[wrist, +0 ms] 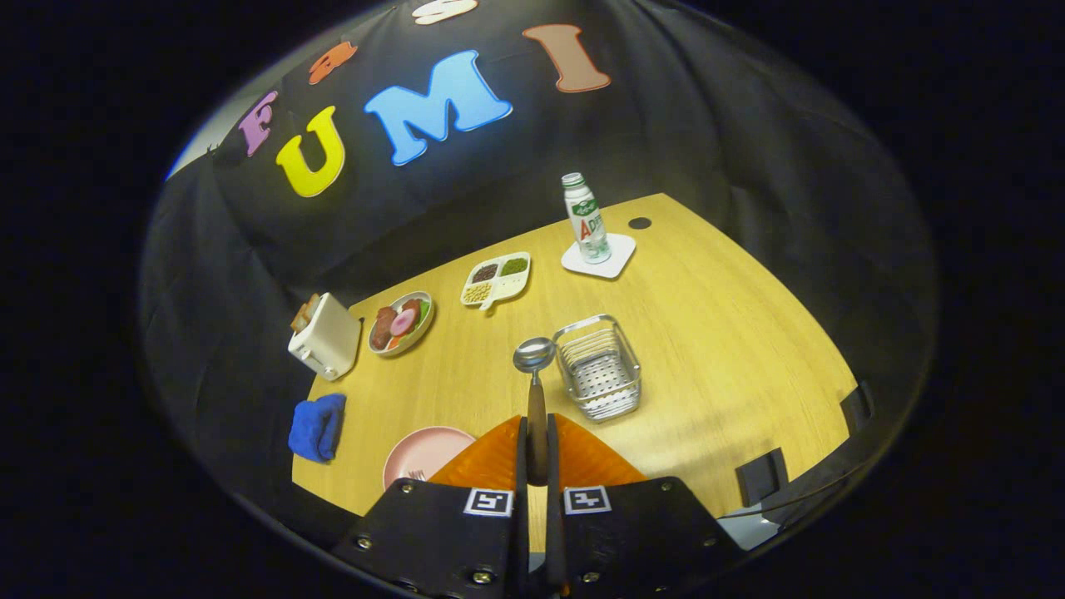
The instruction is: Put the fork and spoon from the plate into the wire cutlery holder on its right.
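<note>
Tool (537, 453) clenched on the spoon (535, 374), both orange fingers (491, 457) pressing its brown handle; bowl points ahead at 12 o'clock, held above the tabletop (732, 333). Pink plate (420, 453) sits below at 9 o'clock of the fingers, fork tines (416, 476) just visible on it. Wire cutlery holder (599, 366) stands just beyond the spoon bowl at 1 o'clock.

To do this step well, I judge: swing right until the spoon is over the holder's open top, tip it toward vertical, lower inside before letting go, avoid catching the rim.

Farther: blue cloth, toaster, food dishes, bottle on coaster.
</note>
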Demonstrator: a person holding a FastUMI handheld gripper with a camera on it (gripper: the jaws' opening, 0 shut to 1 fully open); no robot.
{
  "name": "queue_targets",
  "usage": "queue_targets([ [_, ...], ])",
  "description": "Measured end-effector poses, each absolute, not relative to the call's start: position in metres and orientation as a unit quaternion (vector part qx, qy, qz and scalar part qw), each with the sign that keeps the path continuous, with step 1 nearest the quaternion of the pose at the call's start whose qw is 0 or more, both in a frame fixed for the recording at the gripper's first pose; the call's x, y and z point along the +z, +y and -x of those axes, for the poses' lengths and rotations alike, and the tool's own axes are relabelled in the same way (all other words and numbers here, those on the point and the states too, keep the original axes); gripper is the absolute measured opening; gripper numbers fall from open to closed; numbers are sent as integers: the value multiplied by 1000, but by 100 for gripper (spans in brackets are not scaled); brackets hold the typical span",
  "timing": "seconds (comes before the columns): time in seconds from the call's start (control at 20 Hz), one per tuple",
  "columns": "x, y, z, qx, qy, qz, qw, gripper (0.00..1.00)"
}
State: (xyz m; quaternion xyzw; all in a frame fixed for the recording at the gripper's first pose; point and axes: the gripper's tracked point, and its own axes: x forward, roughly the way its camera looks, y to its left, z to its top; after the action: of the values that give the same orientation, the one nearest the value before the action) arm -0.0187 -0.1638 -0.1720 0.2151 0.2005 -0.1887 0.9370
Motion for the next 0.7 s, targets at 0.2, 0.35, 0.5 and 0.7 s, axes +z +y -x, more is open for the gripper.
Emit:
queue_targets([
  [0.2, -174, -184, 22, -208, 205, -218, 931, 8],
  [0.35, -173, -187, 19, -210, 209, -208, 932, 8],
  [0.5, -174, -186, 16, -211, 212, -206, 932, 8],
  [0.7, -175, -190, 12, -221, 209, -208, 930, 8],
])
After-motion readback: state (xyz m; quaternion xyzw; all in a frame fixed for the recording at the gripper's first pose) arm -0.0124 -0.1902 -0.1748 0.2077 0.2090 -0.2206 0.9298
